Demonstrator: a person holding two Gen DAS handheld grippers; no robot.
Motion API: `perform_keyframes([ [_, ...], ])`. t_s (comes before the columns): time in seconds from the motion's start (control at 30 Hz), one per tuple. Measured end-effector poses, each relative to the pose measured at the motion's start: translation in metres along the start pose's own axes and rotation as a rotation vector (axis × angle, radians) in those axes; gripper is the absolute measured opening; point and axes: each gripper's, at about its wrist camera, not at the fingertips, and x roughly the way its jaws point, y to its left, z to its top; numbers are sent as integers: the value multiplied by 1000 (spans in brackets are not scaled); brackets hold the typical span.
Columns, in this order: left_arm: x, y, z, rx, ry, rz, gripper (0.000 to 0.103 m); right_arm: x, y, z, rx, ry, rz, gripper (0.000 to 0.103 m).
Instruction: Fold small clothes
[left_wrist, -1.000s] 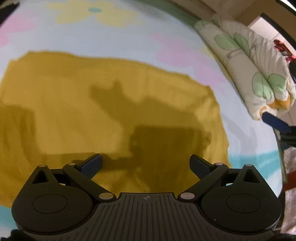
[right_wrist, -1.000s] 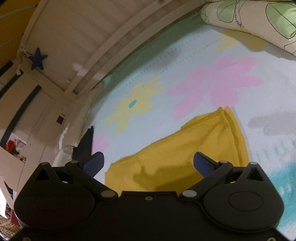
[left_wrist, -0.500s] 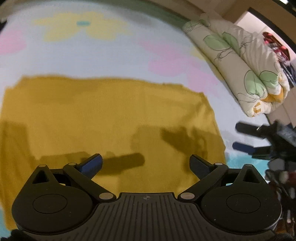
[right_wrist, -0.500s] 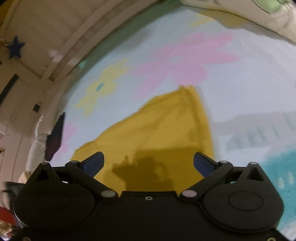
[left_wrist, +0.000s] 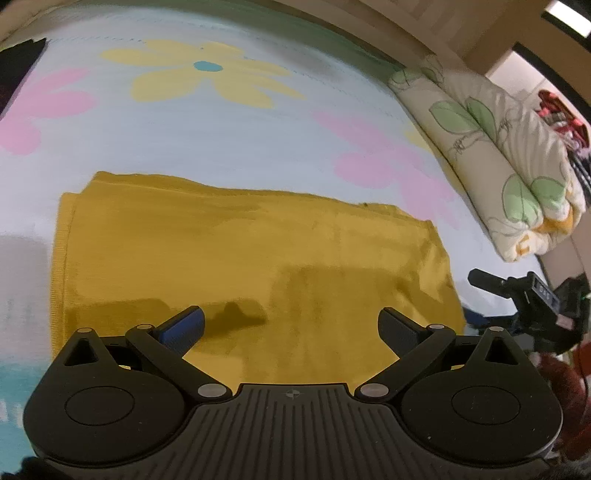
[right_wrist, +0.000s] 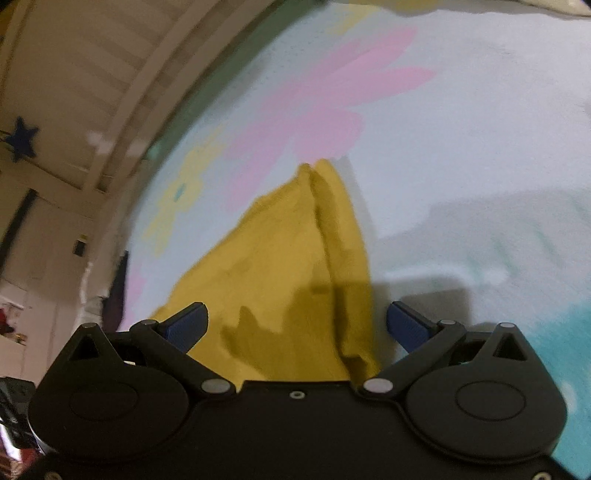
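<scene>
A mustard-yellow garment (left_wrist: 240, 258) lies folded flat on a pale blue flowered sheet (left_wrist: 221, 140). My left gripper (left_wrist: 291, 325) is open and empty, its jaws wide apart over the garment's near edge. In the right wrist view the same garment (right_wrist: 295, 266) runs away from me, with its right edge folded into a ridge. My right gripper (right_wrist: 297, 321) is open and empty over the garment's near end. The right gripper also shows at the right edge of the left wrist view (left_wrist: 517, 291).
A rolled leaf-print quilt (left_wrist: 498, 155) lies along the bed's right side. A slatted bed rail (right_wrist: 122, 85) with a blue star (right_wrist: 22, 142) borders the far side. A dark cloth (left_wrist: 18, 74) lies at the far left corner.
My left gripper has pulled back, so more sheet shows beyond the garment. My right gripper has moved in over the garment's right end. Both stayed open.
</scene>
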Motion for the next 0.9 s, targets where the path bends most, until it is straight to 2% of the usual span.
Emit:
perform_keyframes([
  [0.03, -1, 2, 2, -9, -6, -1, 101, 5, -3, 1, 16, 15, 45, 103],
  [0.1, -3, 5, 5, -23, -18, 4, 101, 8, -8, 2, 38, 8, 82, 103],
  [0.23, -6, 12, 10, -31, -33, 22, 101, 7, -10, 7, 82, 22, 87, 102],
  [0.3, -5, 14, 10, -33, -27, 26, 101, 6, -4, 7, 46, 42, 45, 78],
  [0.33, -4, 15, 10, -34, -22, 27, 101, 8, 0, 6, 22, 59, 8, 35],
  [0.37, -4, 15, 10, -35, -19, 28, 101, 10, 3, 5, 0, 61, -22, 31],
  [0.53, 6, 11, 3, -22, 12, 26, 101, 8, 43, 3, -124, 52, -104, 29],
  [0.67, 27, -2, -4, 26, 43, 47, 101, 2, 76, 1, -161, 31, -98, 29],
  [0.77, 48, -14, -9, 99, 100, 84, 101, 4, 88, -3, -175, 25, -87, 29],
  [0.83, 52, -19, -11, 150, 103, 118, 101, 8, 93, -4, -179, 25, -78, 29],
  [0.9, 45, -15, -3, 109, 89, 90, 101, 11, 99, -7, -181, 23, -64, 29],
])
